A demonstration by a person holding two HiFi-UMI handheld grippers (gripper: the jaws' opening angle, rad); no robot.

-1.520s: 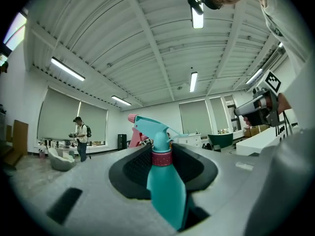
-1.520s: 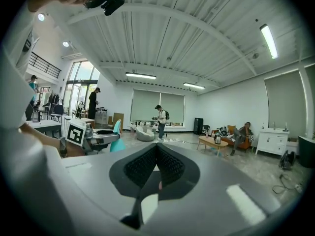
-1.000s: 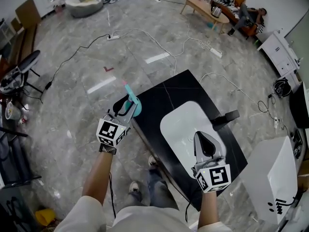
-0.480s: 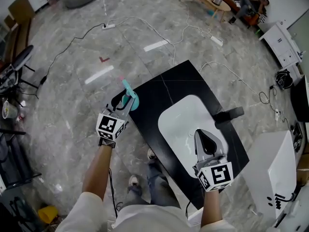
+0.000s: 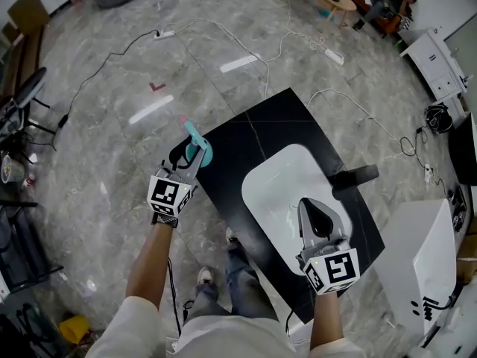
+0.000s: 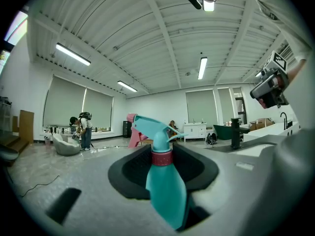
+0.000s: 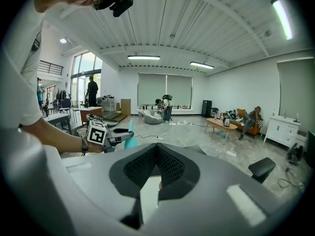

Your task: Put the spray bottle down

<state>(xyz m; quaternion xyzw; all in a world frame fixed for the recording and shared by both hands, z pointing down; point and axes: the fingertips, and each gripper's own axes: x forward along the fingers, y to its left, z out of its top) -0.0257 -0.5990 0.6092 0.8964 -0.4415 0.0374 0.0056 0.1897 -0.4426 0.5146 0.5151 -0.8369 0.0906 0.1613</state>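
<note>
In the head view, the lower body of the spray bottle (image 5: 200, 149) is covered by the left claw (image 5: 186, 157). In the left gripper view, its base is lost between the jaws. The basin (image 5: 277, 189) is partly hidden by the right claw (image 5: 318, 218).

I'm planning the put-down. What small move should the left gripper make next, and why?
The left gripper is shut on the teal plastic spray bottle with a pink nozzle, which in the head view hangs right at the left corner of the black rectangular tabletop. So I'd probably carry it slightly right, further over the tabletop, before lowering; going down here could miss the edge.
</note>
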